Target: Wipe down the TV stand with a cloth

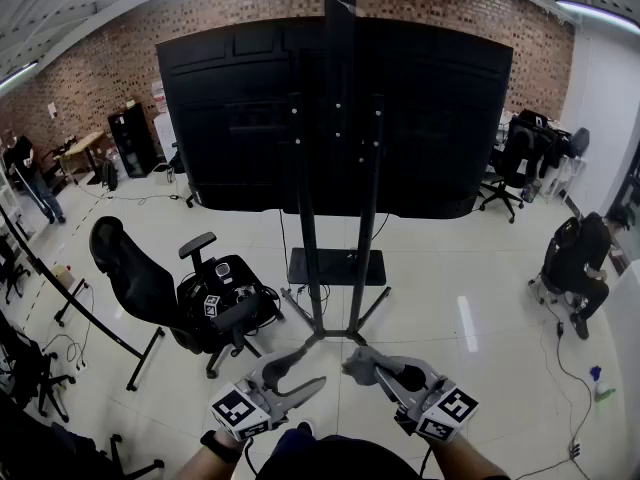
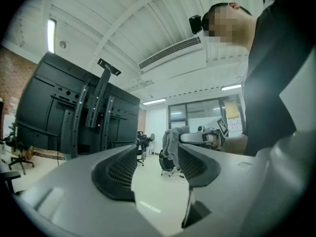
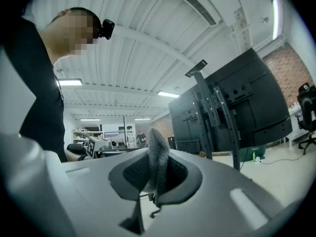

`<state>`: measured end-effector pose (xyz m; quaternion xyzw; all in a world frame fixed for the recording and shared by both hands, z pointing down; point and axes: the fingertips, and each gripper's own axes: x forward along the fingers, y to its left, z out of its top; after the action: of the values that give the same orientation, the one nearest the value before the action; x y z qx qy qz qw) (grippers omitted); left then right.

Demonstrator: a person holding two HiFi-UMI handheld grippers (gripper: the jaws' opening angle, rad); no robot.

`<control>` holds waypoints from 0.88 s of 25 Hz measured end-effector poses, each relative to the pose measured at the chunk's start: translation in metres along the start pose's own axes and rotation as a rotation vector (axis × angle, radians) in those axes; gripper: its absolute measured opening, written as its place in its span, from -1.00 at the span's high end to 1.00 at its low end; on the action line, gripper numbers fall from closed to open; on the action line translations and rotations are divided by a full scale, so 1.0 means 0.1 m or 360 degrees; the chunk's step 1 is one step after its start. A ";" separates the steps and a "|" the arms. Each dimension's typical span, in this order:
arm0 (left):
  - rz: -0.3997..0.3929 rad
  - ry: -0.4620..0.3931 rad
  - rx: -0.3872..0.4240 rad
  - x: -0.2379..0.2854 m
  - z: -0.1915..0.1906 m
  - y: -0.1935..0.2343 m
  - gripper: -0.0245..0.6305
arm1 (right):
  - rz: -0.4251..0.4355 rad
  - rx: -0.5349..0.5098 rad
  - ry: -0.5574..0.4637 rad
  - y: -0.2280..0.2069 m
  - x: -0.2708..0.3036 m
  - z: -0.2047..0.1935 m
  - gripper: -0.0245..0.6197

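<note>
Both hands are low in front of the body, tongs level and angled toward each other. Left tongs point(image 2: 157, 166) gape wide with nothing between them. Right tongs point(image 3: 155, 174) are clamped on the grey cloth point(image 3: 158, 149), which sticks up past the pads. TV stand point(image 1: 335, 218) is straight ahead, well apart from the cloth. Only the head view shows the stand's base and the office chair point(image 1: 200, 298). The left gripper view shows the cloth hanging off the right tongs.

- We see an open office or lab: brick wall point(image 1: 110, 68), tiled floor point(image 1: 450, 298), ceiling strip lights point(image 1: 598, 12).
- We see office chairs point(image 1: 140, 283) and a seated person point(image 1: 580, 258).
</note>
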<state>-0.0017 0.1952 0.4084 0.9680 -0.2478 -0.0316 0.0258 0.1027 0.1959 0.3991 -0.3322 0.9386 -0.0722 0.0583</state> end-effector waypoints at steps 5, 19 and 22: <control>0.0018 0.0025 -0.0024 0.10 -0.07 0.35 0.05 | -0.0014 -0.0002 -0.0004 -0.26 0.24 0.02 0.84; -0.0114 -0.0067 0.0065 0.59 0.36 2.06 0.04 | -0.0175 -0.0085 -0.0111 -1.34 1.62 0.42 0.84; -0.0148 -0.0091 0.0094 0.67 0.48 2.37 0.04 | -0.0214 -0.0106 -0.0156 -1.49 1.85 0.56 0.84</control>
<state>-0.0600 -0.0465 0.3730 0.9775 -0.2040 -0.0531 -0.0114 0.0604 -0.0415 0.3583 -0.3993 0.9121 -0.0283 0.0882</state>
